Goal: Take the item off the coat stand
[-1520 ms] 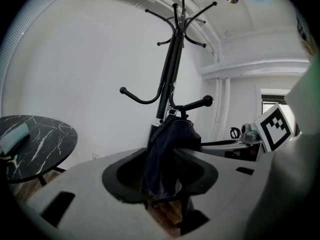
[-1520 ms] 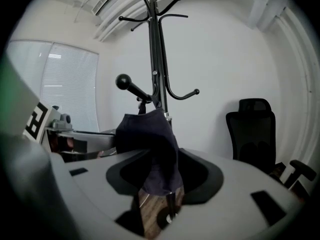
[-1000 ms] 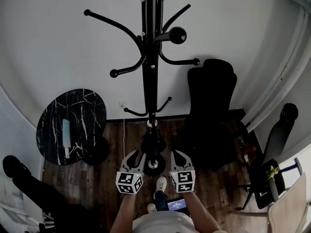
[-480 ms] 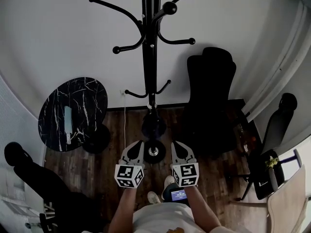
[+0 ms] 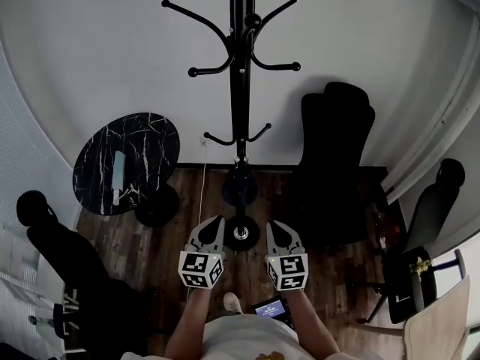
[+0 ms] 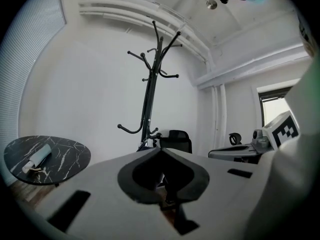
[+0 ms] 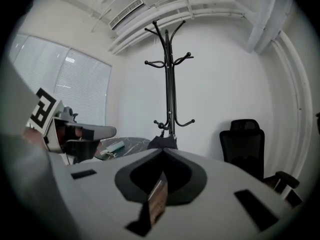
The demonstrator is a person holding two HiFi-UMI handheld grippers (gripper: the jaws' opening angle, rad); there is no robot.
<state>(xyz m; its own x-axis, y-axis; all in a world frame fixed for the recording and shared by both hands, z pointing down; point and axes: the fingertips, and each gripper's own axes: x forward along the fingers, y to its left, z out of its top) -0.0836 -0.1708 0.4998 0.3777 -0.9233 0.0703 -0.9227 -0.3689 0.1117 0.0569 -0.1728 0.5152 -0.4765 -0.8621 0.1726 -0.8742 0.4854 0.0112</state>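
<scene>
Dark item (image 5: 240, 188) hanging on black coat stand (image 5: 239, 88).
Bluish-black, rounded, low on the pole; left gripper (image 5: 217, 220) and right gripper (image 5: 271, 224) closed, empty.

coat stand (image 5: 239, 88): top cut off | dark item (image 5: 238, 188) low on stand: kind unclear

Three cameras, one coat stand (image 5: 239, 88).
Head view looks steeply down from above; both gripper views look level past their jaws toward it, standing far off.
</scene>
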